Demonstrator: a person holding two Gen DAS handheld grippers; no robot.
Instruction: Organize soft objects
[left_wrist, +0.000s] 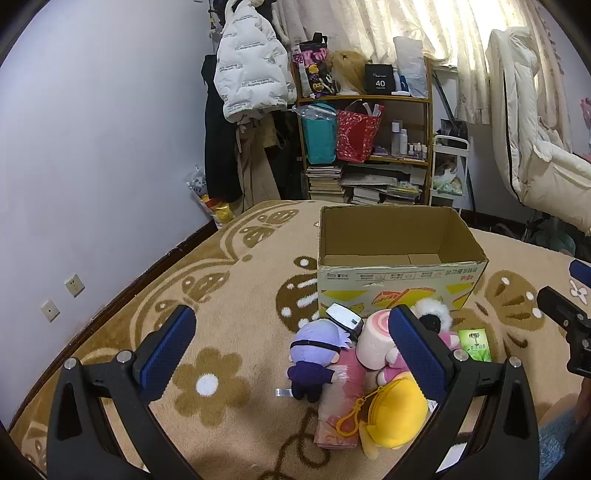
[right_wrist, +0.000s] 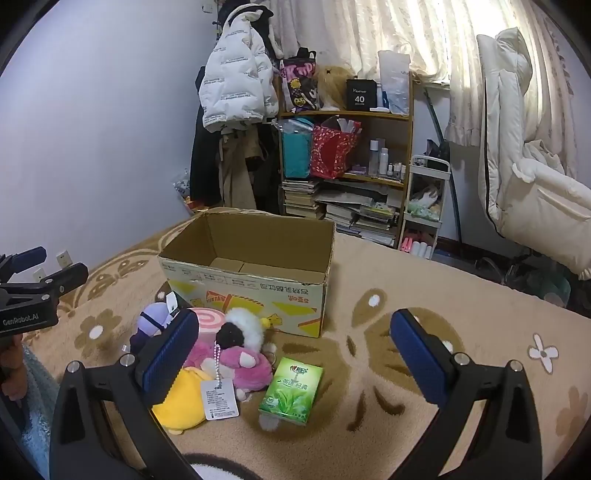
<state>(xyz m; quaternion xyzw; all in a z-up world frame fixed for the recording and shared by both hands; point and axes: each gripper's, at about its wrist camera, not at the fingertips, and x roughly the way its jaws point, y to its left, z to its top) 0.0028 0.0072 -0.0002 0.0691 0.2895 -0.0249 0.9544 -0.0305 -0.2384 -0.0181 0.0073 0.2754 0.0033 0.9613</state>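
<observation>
An open, empty cardboard box (left_wrist: 399, 284) stands on the bed; it also shows in the right wrist view (right_wrist: 255, 299). In front of it lies a heap of soft toys: a purple-haired doll (left_wrist: 317, 354), a pink swirl roll plush (left_wrist: 373, 343), a yellow plush (left_wrist: 395, 413) and a pink plush with a white furry hood (right_wrist: 240, 350). A green tissue pack (right_wrist: 293, 391) lies beside them. My left gripper (left_wrist: 295, 354) is open above the heap. My right gripper (right_wrist: 295, 365) is open above the tissue pack. Both are empty.
A beige blanket with brown flower and butterfly patterns (left_wrist: 221, 280) covers the bed. A small white and black box (left_wrist: 345, 319) lies by the carton. Behind stand a cluttered wooden shelf (left_wrist: 369, 147), hanging coats (left_wrist: 251, 74) and a white quilt (right_wrist: 535, 184) at right.
</observation>
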